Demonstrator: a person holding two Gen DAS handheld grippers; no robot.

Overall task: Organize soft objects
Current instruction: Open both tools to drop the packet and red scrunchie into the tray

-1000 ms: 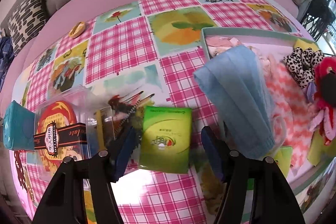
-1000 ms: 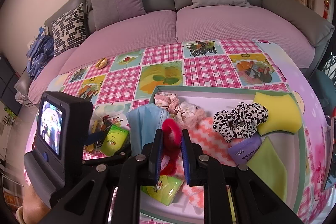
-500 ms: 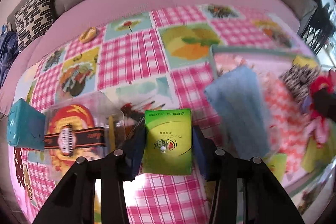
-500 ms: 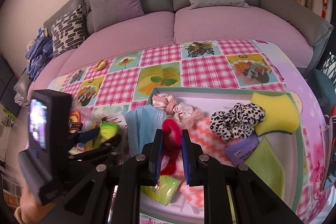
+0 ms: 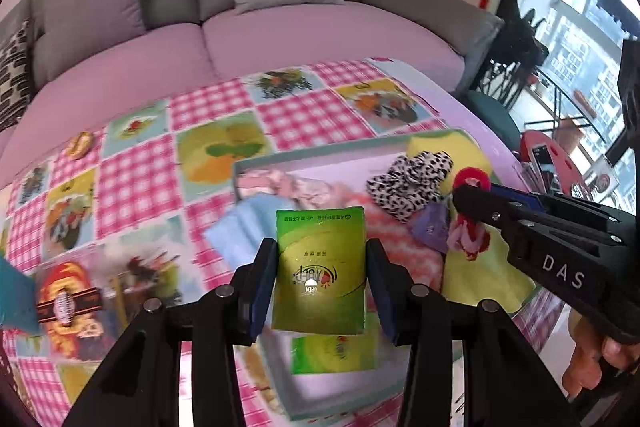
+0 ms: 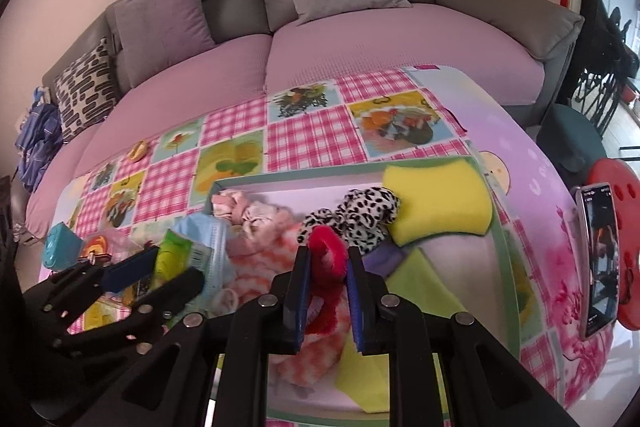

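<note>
My left gripper [image 5: 322,255] is shut on a green tissue pack [image 5: 320,271] and holds it in the air over the near left corner of the green-rimmed tray [image 5: 256,163]. It also shows in the right wrist view [image 6: 160,267]. My right gripper [image 6: 327,263] is shut on a red fuzzy hair tie [image 6: 328,251], above the tray's middle. The tray holds a leopard scrunchie [image 6: 352,219], a yellow sponge [image 6: 436,199], a pink-white cloth [image 6: 256,255], a blue mask [image 5: 248,227] and a second green pack [image 5: 334,351].
A clear box with a red label [image 5: 68,291] and a teal pack [image 6: 60,247] lie on the checked cloth left of the tray. A phone [image 6: 600,255] stands at the right. A sofa [image 6: 360,39] with cushions runs behind.
My left gripper closed on the green tissue pack, lifted it off the cloth and carried it right, over the tray. My right gripper kept the red hair tie and moved a little right.
</note>
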